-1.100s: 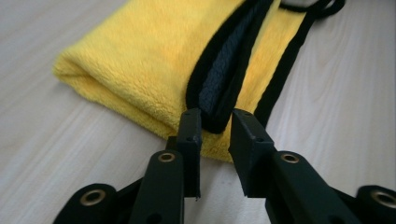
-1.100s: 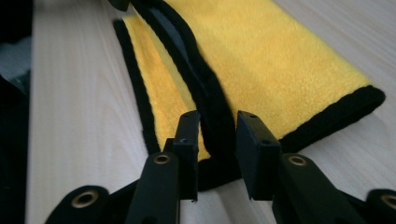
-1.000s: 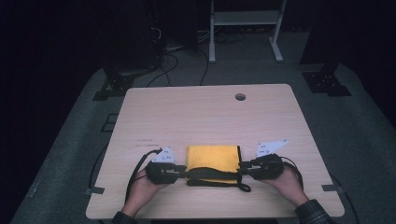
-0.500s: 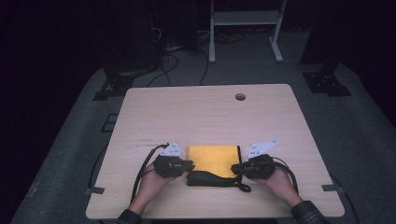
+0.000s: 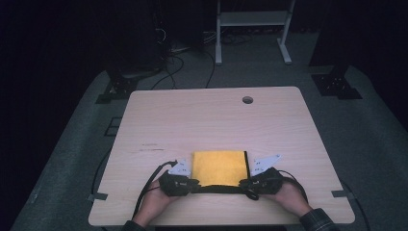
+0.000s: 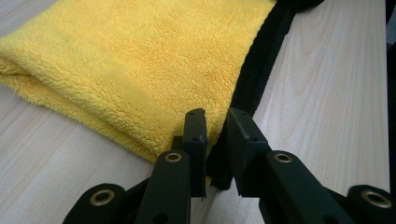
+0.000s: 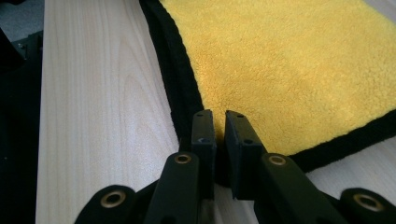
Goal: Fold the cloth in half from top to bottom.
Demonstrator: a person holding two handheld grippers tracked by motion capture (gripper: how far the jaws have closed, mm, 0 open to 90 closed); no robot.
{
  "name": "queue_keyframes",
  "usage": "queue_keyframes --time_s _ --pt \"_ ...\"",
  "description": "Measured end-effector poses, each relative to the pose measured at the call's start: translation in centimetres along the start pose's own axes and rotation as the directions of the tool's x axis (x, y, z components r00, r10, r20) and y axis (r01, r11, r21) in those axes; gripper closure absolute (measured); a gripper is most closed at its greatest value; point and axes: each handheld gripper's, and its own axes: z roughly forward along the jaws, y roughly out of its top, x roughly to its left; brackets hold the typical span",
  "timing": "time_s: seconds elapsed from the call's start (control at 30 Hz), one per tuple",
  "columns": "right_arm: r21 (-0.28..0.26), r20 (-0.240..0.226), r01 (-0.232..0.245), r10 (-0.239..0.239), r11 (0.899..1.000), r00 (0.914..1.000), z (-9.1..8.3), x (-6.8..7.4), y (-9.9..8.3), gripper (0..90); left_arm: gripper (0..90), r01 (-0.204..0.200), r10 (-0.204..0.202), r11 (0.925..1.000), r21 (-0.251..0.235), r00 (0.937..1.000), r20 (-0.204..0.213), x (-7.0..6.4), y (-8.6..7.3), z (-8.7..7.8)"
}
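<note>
While the yellow cloth [image 5: 219, 167] lies further folded than earlier on the wooden counter [image 5: 211, 120], its near corners are pinched by the left gripper [image 6: 215, 128] and right gripper [image 7: 219, 125], both nearly closed.

Left claw [image 5: 193, 184], right claw [image 5: 244, 184]: both clamped.

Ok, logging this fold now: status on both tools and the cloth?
Left tool and right tool each shut on a near corner of the yellow cloth. Cloth folded, flat on the table. Nothing in the way.
</note>
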Motion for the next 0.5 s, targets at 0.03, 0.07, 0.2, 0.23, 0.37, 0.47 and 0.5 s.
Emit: queue_keyframes --time_s 0.03,0.07,0.2,0.23,0.37,0.47,0.5 --pt "-0.002 -0.006 -0.005 0.005 1.0 1.0 0.0 -0.1 0.0 80.9 77.0 0.004 -0.004 1.0 -0.005 1.0 0.002 0.0 0.0 0.0" --pt "-0.006 -0.011 -0.011 0.011 1.0 0.9999 0.0 -0.1 0.0 78.8 76.2 0.005 -0.005 0.9999 -0.009 1.0 0.003 0.0 -0.1 -0.1" --pt "-0.041 -0.007 -0.053 0.052 0.998 0.9986 -0.6 -0.7 0.0 63.6 57.5 0.019 -0.02 0.999 -0.042 0.9996 -0.021 0.1 0.1 -0.7" --pt "-0.052 0.012 -0.057 0.058 0.997 0.9983 -0.8 -0.8 0.0 58.7 53.1 0.025 -0.026 0.9982 -0.054 0.9991 -0.033 0.1 0.1 -0.9" --pt "-0.085 0.074 -0.093 0.1 0.992 0.9923 -1.5 -1.4 -0.2 41.4 33.6 0.041 -0.048 0.9962 -0.077 0.9945 -0.093 0.4 0.0 -1.6" --pt "-0.102 0.112 -0.12 0.131 0.987 0.9849 -2.1 -1.9 -0.5 33.2 23.8 0.058 -0.069 0.9946 -0.086 0.9888 -0.133 0.9 -0.5 -2.2" --pt "-0.111 0.121 -0.134 0.147 0.985 0.9816 -2.4 -2.1 -0.6 30.2 19.9 0.063 -0.075 0.9945 -0.084 0.9865 -0.146 1.0 -0.7 -2.4"
